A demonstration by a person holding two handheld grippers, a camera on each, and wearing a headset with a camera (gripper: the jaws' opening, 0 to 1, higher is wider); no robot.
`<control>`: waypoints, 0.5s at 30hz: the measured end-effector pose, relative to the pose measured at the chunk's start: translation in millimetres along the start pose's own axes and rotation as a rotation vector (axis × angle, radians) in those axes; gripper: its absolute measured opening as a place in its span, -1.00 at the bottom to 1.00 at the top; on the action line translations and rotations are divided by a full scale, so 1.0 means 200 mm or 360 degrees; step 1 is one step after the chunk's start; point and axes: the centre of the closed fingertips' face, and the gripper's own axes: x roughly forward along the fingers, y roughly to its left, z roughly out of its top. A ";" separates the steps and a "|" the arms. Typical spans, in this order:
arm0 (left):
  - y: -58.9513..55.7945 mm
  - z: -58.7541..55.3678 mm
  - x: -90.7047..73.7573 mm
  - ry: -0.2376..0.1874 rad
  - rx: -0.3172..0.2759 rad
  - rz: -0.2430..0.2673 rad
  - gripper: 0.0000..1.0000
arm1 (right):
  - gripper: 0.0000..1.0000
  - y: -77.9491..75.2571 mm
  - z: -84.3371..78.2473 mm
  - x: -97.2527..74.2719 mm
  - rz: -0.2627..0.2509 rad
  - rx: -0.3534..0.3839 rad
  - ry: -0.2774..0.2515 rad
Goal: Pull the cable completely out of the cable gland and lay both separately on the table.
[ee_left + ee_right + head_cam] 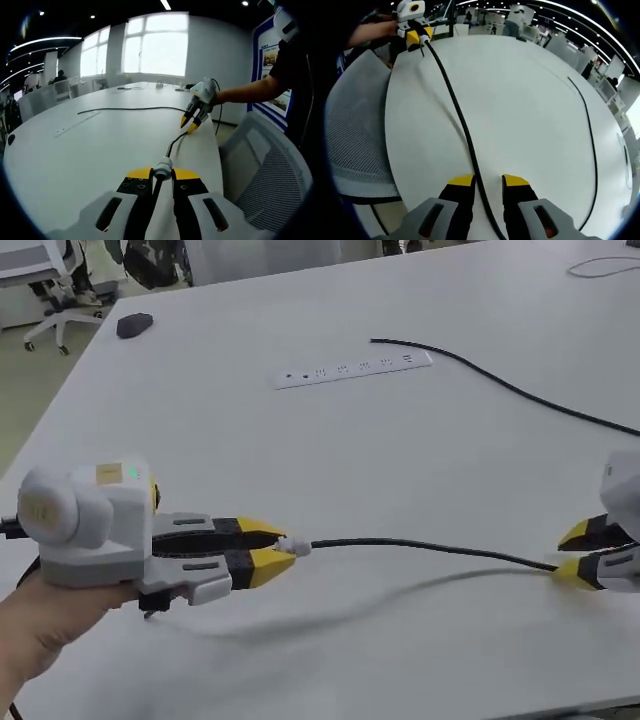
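A white cable gland (pixel 291 547) sits clamped between the yellow tips of my left gripper (pixel 268 548), low on the left in the head view. In the left gripper view the gland (pixel 162 168) rests between the jaws. A black cable (pixel 430 549) runs from it, hanging just above the table, to my right gripper (pixel 578 554) at the right edge. In the right gripper view that cable (pixel 465 130) passes between the jaws of my right gripper (pixel 488 181), which stand wider apart than the cable is thick. The left gripper (pixel 414 30) appears far off there.
A white power strip (pixel 355 370) lies mid-table with a second black cable (pixel 510 387) curving off to the right. A dark mouse (pixel 134 325) rests at the far left. An office chair (pixel 270 175) stands at the table's near edge.
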 end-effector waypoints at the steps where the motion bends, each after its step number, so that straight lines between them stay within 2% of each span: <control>1: 0.00 0.00 0.00 -0.0003 0.0009 -0.0003 -0.70 | -0.60 0.01 0.03 -0.01 0.0012 0.0012 -0.0020; 2: 0.00 0.00 0.01 -0.0004 0.0012 -0.0005 -0.70 | -0.54 0.02 0.07 -0.02 0.0011 -0.0001 -0.0053; 4: -0.01 0.00 0.01 -0.0004 0.0015 -0.0010 -0.70 | -0.56 0.06 0.18 -0.05 0.0066 -0.0009 -0.0125; 5: -0.02 0.00 0.01 -0.0003 0.0014 -0.0013 -0.70 | -0.57 0.08 0.27 -0.07 0.0063 -0.0027 -0.0208; 6: -0.02 0.00 0.02 -0.0001 0.0018 -0.0015 -0.70 | -0.58 0.09 0.33 -0.09 0.0078 -0.0039 -0.0259; 7: -0.03 0.00 0.02 -0.0001 0.0020 -0.0020 -0.70 | -0.63 0.14 0.42 -0.11 0.0144 -0.0026 -0.0326; 9: -0.04 0.00 0.03 -0.0005 0.0022 -0.0024 -0.70 | -0.67 0.18 0.55 -0.14 0.0175 -0.0028 -0.0434; 10: -0.05 0.01 0.03 -0.0008 0.0025 -0.0028 -0.70 | -0.68 0.23 0.63 -0.15 0.0226 -0.0056 -0.0496; 13: -0.07 0.02 0.04 -0.0014 0.0029 -0.0040 -0.70 | -0.71 0.33 0.77 -0.16 0.0326 -0.0118 -0.0566; 15: -0.08 0.02 0.05 -0.0008 0.0032 -0.0054 -0.70 | -0.71 0.41 0.83 -0.13 0.0391 -0.0179 -0.0553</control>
